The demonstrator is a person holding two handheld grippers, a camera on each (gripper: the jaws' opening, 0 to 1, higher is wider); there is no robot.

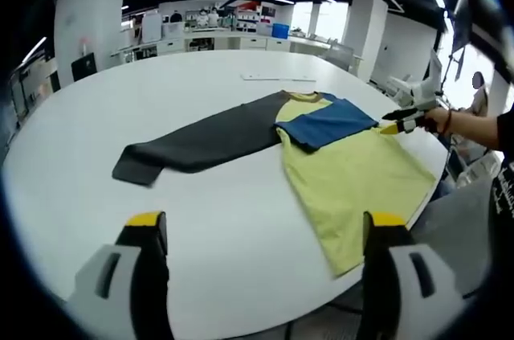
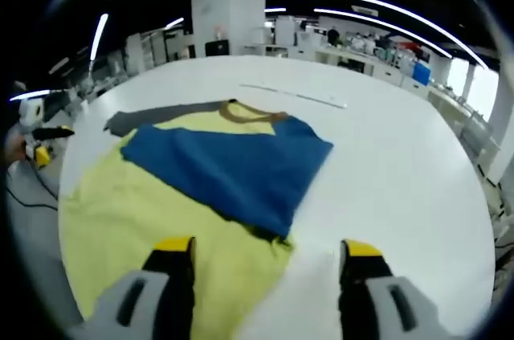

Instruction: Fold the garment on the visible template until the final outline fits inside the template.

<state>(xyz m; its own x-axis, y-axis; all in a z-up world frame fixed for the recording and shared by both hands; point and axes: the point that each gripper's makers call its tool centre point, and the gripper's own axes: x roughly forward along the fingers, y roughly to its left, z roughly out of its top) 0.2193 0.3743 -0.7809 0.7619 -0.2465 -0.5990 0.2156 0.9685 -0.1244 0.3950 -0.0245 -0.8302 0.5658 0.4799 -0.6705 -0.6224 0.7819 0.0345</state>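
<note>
Both grippers stood with jaws spread wide and nothing between them: the left gripper [image 1: 263, 231] hung above the near edge of the tabletop [image 1: 201, 219], and the right gripper [image 2: 267, 253] hovered over the garment's yellow body just short of the folded blue sleeve. In the left gripper view the right gripper [image 1: 404, 119] appeared at the far right, held in a hand [image 1: 438, 119] close to the edge of the blue sleeve.

One garment [image 1: 345, 171] lay flat on the round white tabletop, a single long-sleeved shirt in three colours. Its body was pale yellow, with a brownish collar [image 2: 250, 113]. One sleeve, blue [image 2: 233, 167], was folded inward across the chest so that it lay on the yellow. The other sleeve, dark grey [image 1: 201, 141], stretched straight out to the side on the bare tabletop. Part of the yellow hem reached the tabletop's edge. One thin pale strip [image 1: 279, 78] lay on the tabletop beyond the collar, well apart from the garment.
</note>
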